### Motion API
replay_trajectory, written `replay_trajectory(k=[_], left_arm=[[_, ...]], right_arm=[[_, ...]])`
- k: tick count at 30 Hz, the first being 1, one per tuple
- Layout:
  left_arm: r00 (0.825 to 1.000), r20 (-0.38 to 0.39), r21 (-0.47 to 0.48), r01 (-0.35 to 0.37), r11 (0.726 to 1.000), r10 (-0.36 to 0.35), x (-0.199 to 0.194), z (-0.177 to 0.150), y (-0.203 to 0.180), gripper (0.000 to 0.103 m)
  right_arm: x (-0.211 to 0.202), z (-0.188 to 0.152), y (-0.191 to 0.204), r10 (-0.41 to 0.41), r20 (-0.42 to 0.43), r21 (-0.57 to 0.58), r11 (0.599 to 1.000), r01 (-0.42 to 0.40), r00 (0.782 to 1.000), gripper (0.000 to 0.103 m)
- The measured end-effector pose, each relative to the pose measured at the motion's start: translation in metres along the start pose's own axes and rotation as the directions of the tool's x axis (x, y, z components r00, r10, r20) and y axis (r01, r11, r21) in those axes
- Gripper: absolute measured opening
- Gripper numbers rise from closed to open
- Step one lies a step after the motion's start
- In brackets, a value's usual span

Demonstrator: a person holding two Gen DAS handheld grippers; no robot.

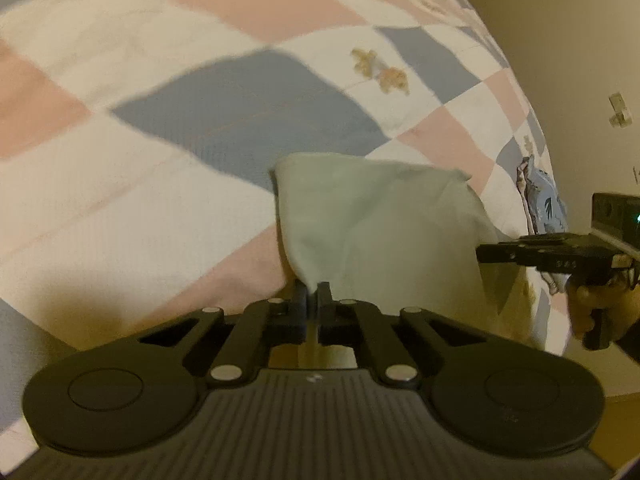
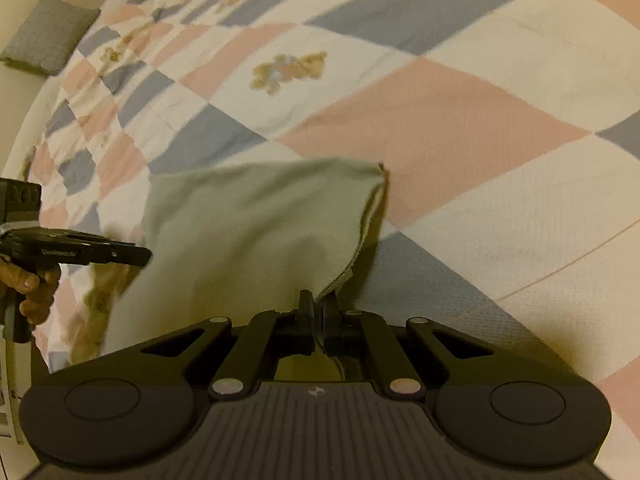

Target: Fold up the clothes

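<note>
A pale green cloth (image 1: 372,216) hangs stretched between both grippers above the patchwork bedspread (image 1: 200,128). My left gripper (image 1: 314,290) is shut on its left corner. In the right wrist view the same cloth (image 2: 248,232) spreads leftward, and my right gripper (image 2: 316,300) is shut on its right corner. The right gripper (image 1: 486,254) shows at the right edge of the left wrist view, clamped on the cloth. The left gripper (image 2: 146,257) shows at the left edge of the right wrist view, held by a hand (image 2: 34,286).
The bedspread (image 2: 440,128) of pink, blue and white squares fills both views. A grey cushion (image 2: 48,36) lies at the far left by the wall. A patterned blue garment (image 1: 544,196) lies at the bed's edge. A hand (image 1: 596,312) grips the right tool.
</note>
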State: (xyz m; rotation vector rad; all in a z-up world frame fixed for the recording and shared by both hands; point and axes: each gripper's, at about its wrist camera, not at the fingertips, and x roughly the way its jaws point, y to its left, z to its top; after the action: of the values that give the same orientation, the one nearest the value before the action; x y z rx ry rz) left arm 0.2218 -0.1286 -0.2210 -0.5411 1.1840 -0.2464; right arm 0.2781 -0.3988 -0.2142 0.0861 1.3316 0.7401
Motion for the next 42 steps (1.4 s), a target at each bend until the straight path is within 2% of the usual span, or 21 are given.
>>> replay_trajectory(k=[6,10,12,14,17,20,22,23,25,28,31,34,36,37,39,42], left_arm=[[0.994,0.11,0.12,0.009,0.993,-0.022,-0.051,0.0,-0.028,0.001],[0.971,0.234,0.154,0.015,0.988,-0.051,-0.099,0.012,-0.048,0.001],[0.951,0.303,0.181,0.008,0.983,-0.063,-0.127,0.022,-0.06,0.001],[0.921,0.382,0.218,-0.005,0.976,-0.081,-0.161,0.032,-0.074,0.001],[0.865,0.491,0.268,-0.032,0.963,-0.108,-0.21,0.039,-0.095,0.001],[0.814,0.565,0.302,-0.055,0.952,-0.133,-0.248,0.03,-0.111,0.001],[0.798,0.585,0.32,-0.066,0.945,-0.143,-0.263,0.015,-0.116,0.001],[0.796,0.588,0.327,-0.072,0.942,-0.143,-0.267,0.005,-0.116,0.001],[0.803,0.578,0.335,-0.072,0.939,-0.145,-0.268,-0.019,-0.113,0.001],[0.831,0.539,0.313,-0.047,0.949,-0.136,-0.253,-0.062,-0.093,0.001],[0.88,0.469,0.275,-0.066,0.959,-0.074,-0.226,-0.117,-0.07,0.001],[0.93,0.363,0.224,-0.033,0.974,-0.053,-0.198,-0.164,-0.049,0.001],[0.953,0.3,0.209,-0.024,0.978,-0.041,-0.183,-0.188,-0.038,0.001],[0.961,0.273,0.203,-0.017,0.979,-0.04,-0.176,-0.197,-0.034,0.001],[0.966,0.255,0.205,-0.019,0.979,-0.035,-0.172,-0.207,-0.029,0.001],[0.957,0.288,0.218,-0.03,0.976,-0.035,-0.176,-0.193,-0.026,0.001]], right_arm=[[-0.047,0.009,0.031,0.031,0.107,-0.036,0.999,-0.028,0.994,0.003],[-0.086,0.023,0.057,0.052,0.204,-0.083,0.996,-0.036,0.977,0.003],[-0.112,0.033,0.071,0.06,0.275,-0.112,0.993,-0.03,0.96,0.003],[-0.138,0.042,0.084,0.069,0.344,-0.142,0.99,-0.021,0.937,0.003],[-0.176,0.05,0.104,0.086,0.441,-0.187,0.982,-0.003,0.893,0.003],[-0.206,0.048,0.123,0.104,0.508,-0.23,0.973,0.018,0.855,0.003],[-0.217,0.037,0.135,0.108,0.533,-0.253,0.967,0.037,0.839,0.003],[-0.221,0.029,0.141,0.107,0.543,-0.261,0.964,0.046,0.833,0.003],[-0.219,0.01,0.146,0.102,0.552,-0.257,0.965,0.052,0.828,0.003],[-0.201,-0.03,0.15,0.071,0.53,-0.223,0.973,0.059,0.845,0.003],[-0.163,-0.083,0.153,0.022,0.459,-0.162,0.985,0.06,0.888,0.003],[-0.123,-0.141,0.148,-0.023,0.335,-0.06,0.997,0.046,0.942,0.003],[-0.106,-0.17,0.146,-0.041,0.264,-0.013,0.999,0.046,0.964,0.003],[-0.1,-0.179,0.147,-0.047,0.239,0.001,0.999,0.048,0.97,0.003],[-0.096,-0.188,0.148,-0.056,0.212,0.021,0.998,0.053,0.976,0.003],[-0.102,-0.173,0.149,-0.058,0.237,-0.002,0.998,0.06,0.97,0.003]])
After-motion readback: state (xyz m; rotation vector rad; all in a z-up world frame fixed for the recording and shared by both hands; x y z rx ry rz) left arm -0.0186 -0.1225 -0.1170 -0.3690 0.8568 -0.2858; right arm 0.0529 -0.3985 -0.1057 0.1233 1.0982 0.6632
